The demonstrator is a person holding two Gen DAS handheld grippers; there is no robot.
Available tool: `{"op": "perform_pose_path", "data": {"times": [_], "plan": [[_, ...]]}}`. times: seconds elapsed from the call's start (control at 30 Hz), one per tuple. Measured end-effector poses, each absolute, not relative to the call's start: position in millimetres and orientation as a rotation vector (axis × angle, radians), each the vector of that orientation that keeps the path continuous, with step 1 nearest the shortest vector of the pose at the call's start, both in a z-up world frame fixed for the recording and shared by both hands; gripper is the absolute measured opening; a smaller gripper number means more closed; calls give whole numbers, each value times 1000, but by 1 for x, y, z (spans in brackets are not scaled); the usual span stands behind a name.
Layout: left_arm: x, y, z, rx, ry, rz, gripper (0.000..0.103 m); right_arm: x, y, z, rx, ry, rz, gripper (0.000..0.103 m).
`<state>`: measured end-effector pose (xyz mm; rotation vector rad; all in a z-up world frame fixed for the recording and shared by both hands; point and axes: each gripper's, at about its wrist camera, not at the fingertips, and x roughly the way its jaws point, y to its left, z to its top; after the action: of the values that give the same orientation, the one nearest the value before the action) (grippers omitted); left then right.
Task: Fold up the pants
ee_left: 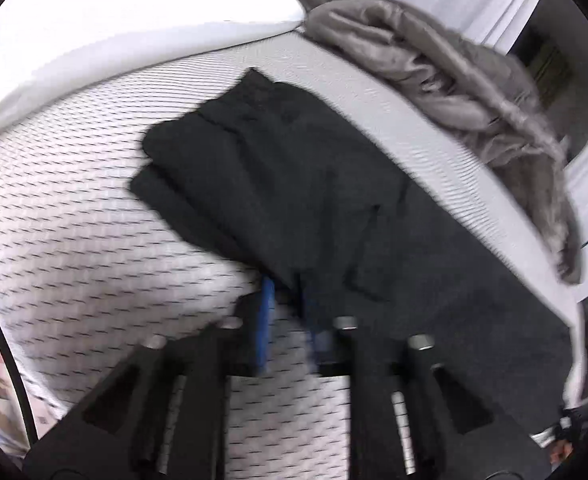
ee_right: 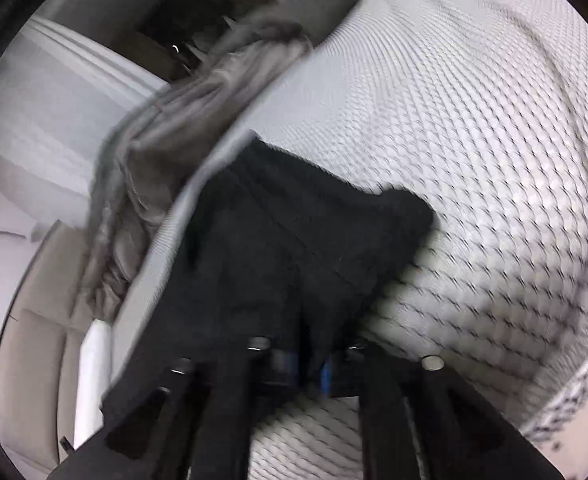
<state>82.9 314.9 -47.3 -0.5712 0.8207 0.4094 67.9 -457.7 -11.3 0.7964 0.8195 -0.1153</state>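
Observation:
The black pants (ee_left: 294,200) lie partly folded on the white patterned bed cover (ee_left: 93,220), close to the bed's edge. In the left wrist view my left gripper (ee_left: 289,304) stands at the pants' near edge. Its blue pads (ee_left: 267,320) are apart, bed cover shows between them, and the cloth only reaches the tips. In the right wrist view the pants (ee_right: 294,240) run down into my right gripper (ee_right: 308,364). Its fingers are drawn close, with a tongue of black cloth pinched between them. Both views are blurred.
A crumpled grey blanket (ee_left: 454,80) lies along the bed's edge beyond the pants and hangs over the side (ee_right: 173,140). A white pillow (ee_left: 133,20) sits at the far left. Beige floor (ee_right: 33,320) shows beside the bed cover (ee_right: 474,140).

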Motion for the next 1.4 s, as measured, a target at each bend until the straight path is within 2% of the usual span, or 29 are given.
{"op": "perform_pose_path", "data": {"times": [0.03,0.1,0.2,0.3,0.33,0.37,0.43,0.63,0.77,0.87,0.93,0.97,1.0,1.1,1.17,1.3,1.4], "plan": [[79,317,-45,-552,810,440,42,62,-462,-9,807,793,-133,28],[67,320,-34,-522,747,526,45,52,-464,7,759,746,-223,42],[62,306,-15,-476,689,538,47,49,-452,33,693,662,-257,42],[71,270,0,-410,652,451,63,61,-406,57,537,627,-179,47],[77,252,2,-382,645,413,70,67,-388,61,493,635,-139,53],[84,236,2,-366,643,365,76,77,-363,61,443,653,-77,68],[103,197,-2,-350,670,220,82,93,-323,56,364,714,31,85],[150,70,-40,-221,845,-142,83,129,-184,4,11,932,277,86],[156,19,-62,7,908,-160,84,129,-141,-21,-272,930,304,90],[147,30,-63,40,895,-157,93,125,-161,-23,-273,941,329,90],[142,48,-62,23,896,-142,94,127,-198,-16,-257,937,232,90],[140,59,-61,25,894,-116,99,125,-224,-13,-269,927,149,95],[138,76,-63,27,892,-76,101,125,-247,-12,-266,922,83,95],[134,122,-65,-49,886,-14,101,127,-329,-13,-230,914,-218,94],[130,138,-62,-73,876,-1,100,128,-355,-6,-78,913,-169,94],[130,134,-46,-101,878,-55,96,121,-330,17,-99,838,-127,94],[146,92,-28,-62,777,-150,96,131,-259,20,-99,847,47,94]]}}
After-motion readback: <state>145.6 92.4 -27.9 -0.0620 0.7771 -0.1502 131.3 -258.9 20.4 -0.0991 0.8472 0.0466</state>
